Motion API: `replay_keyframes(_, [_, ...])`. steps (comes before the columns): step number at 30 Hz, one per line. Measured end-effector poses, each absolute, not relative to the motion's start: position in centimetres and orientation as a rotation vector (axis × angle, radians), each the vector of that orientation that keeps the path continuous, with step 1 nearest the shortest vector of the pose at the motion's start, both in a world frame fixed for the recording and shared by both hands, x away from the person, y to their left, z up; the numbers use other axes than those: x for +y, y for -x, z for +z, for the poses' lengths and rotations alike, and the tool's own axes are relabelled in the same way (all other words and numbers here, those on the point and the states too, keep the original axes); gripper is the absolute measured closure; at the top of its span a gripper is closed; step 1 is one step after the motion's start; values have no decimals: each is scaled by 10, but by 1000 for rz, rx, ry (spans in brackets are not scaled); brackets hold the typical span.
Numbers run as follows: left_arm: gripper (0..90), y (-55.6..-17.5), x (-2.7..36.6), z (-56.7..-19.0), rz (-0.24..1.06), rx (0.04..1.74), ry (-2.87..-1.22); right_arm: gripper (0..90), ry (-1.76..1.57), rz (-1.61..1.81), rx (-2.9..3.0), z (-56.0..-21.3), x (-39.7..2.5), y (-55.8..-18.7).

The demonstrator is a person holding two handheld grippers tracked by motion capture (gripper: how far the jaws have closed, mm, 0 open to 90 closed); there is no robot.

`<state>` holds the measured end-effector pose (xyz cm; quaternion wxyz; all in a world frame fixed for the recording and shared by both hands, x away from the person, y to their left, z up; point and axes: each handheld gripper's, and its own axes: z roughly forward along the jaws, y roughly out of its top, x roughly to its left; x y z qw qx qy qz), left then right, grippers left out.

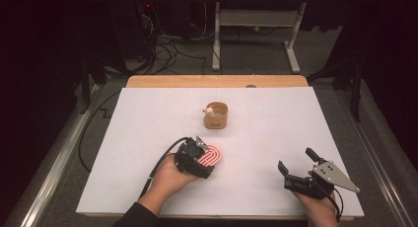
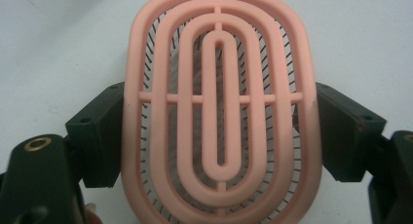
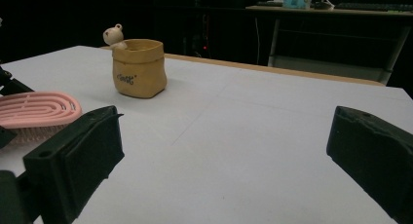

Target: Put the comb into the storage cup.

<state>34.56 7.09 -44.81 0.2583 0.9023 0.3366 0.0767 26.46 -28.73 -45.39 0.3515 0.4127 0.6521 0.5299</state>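
- The pink brush (image 2: 220, 107) sits near the middle of the white surface (image 1: 148, 118), pinched across its sides by the left tongs (image 1: 203, 157).
- The step in hand looks like the grasp, just before a lift.
- The tan pot (image 1: 216, 115) with a small bear figure (image 3: 113, 36) stands just beyond; the next move likely calls for carrying the brush there.
- The right tongs (image 1: 288, 173) hover spread and empty, well apart.

Matt pink plastic brush (image 2: 221, 112), smooth, thin dark bristles beneath; matt black plastic left claw (image 2: 214, 136); smooth white counter (image 1: 276, 123), wood edge; tan matt pot (image 3: 139, 68).
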Motion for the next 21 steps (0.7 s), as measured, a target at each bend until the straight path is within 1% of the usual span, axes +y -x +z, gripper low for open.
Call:
replay_keyframes(6, [179,-343,72,-449,221,910,-2426,6,-1069,1371,1687,-454,-287,-264])
replay_keyframes(14, [176,-343,70,-449,248,906,-2448,6,-1065,1367,1688,-454,-287,-264])
replay_keyframes(21, [180,-343,68,-449,239,892,-2465,6,-1058,1366,1688,-453,-286,-264])
